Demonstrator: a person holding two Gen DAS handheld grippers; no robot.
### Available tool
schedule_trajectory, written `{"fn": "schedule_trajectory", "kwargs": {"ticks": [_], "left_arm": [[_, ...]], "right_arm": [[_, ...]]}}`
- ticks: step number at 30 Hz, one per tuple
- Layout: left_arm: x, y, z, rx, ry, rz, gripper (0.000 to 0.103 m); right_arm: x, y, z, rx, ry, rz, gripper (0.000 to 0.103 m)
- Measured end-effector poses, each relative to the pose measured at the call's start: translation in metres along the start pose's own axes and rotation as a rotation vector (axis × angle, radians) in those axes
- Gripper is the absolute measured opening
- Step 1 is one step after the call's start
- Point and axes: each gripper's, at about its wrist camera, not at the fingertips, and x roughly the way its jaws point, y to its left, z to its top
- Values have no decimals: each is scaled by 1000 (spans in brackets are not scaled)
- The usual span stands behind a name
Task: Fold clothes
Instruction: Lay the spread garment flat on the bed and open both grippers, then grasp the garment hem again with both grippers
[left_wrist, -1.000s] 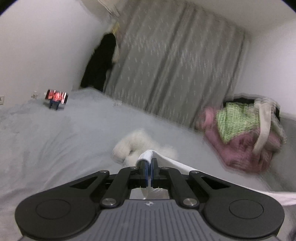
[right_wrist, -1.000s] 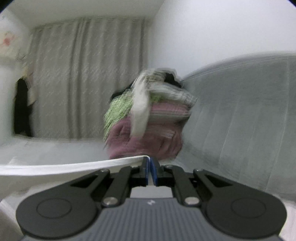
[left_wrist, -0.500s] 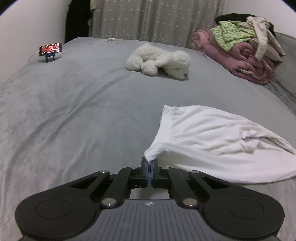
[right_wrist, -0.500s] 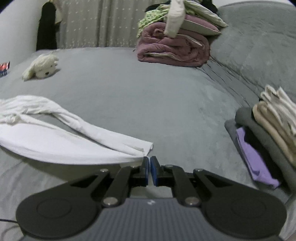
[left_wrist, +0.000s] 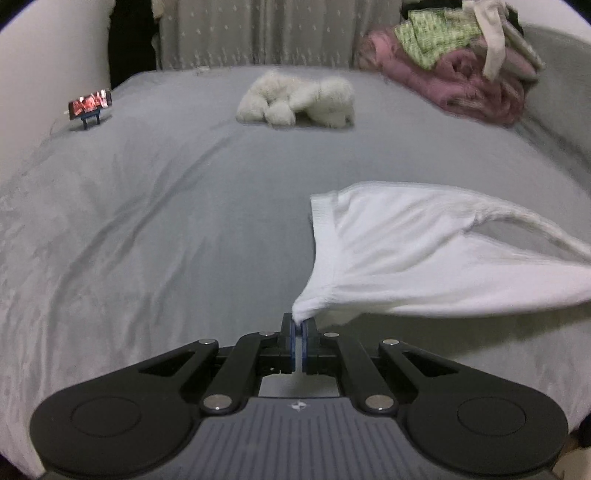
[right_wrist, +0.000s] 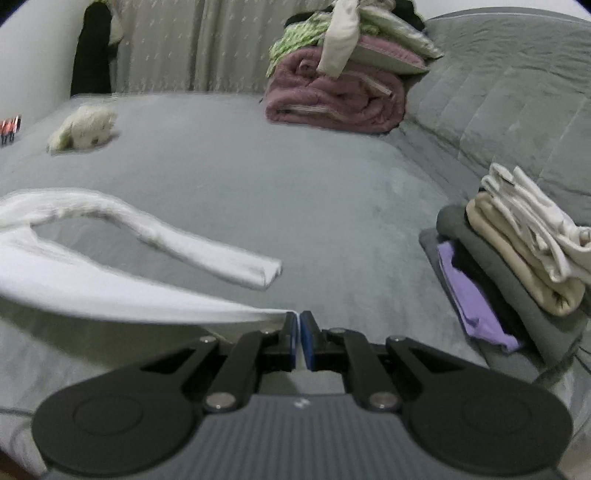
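A white long-sleeved garment (left_wrist: 424, 258) is stretched between my two grippers just above the grey bed (left_wrist: 166, 221). My left gripper (left_wrist: 300, 325) is shut on its near left corner. My right gripper (right_wrist: 298, 321) is shut on its near right corner, and the cloth (right_wrist: 92, 284) runs off to the left. One sleeve (right_wrist: 207, 251) lies curved on the bed beyond it.
A white plush toy (left_wrist: 295, 98) lies far on the bed. A pile of pink and green bedding (right_wrist: 332, 85) sits at the back by the grey headboard (right_wrist: 517, 92). A stack of folded clothes (right_wrist: 517, 266) is at the right. A phone on a stand (left_wrist: 89, 107) is far left.
Both grippers dropped from a raised position to near the bed, bringing the garment down. Since half a second ago they have pulled it slightly back and taut.
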Motion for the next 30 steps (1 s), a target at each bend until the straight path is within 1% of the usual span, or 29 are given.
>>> {"fn": "schedule_trajectory", "kwargs": {"ticks": [4,6,9,10,12,13,18,20,23,25,27,30], "left_arm": [[5,6,-6,-48,35,-3,3],[7,7,-8,-55,51,-12,5],[5,6,-7,-70,34,-21,9],[5,8,-4,-86,24,-29,10],[7,9,4,-119,8,-37,11],[9,8,11,-139,0,-35,13],[27,-6,52,-249,-33,-52,20],[40,-16,71,-284,-36,-57,29],[64,-28,95,-345,-25,-41,35],[81,-29,107,-428,-4,-24,41],[96,-28,114,-505,10,-12,41],[118,-25,119,-580,14,15,41]], "right_arm": [[6,-4,-14,-5,55,11,5],[11,-4,-19,-4,78,23,5],[17,11,-23,-57,107,80,6],[16,13,-22,-67,101,93,8],[14,15,-19,-70,84,112,15],[13,13,-16,-52,70,112,18],[18,-1,9,41,32,99,21],[24,-5,22,78,21,110,27],[40,-11,43,156,22,146,31],[63,-17,51,232,70,164,35],[87,-23,58,309,121,182,39],[122,-32,68,425,198,208,39]]}}
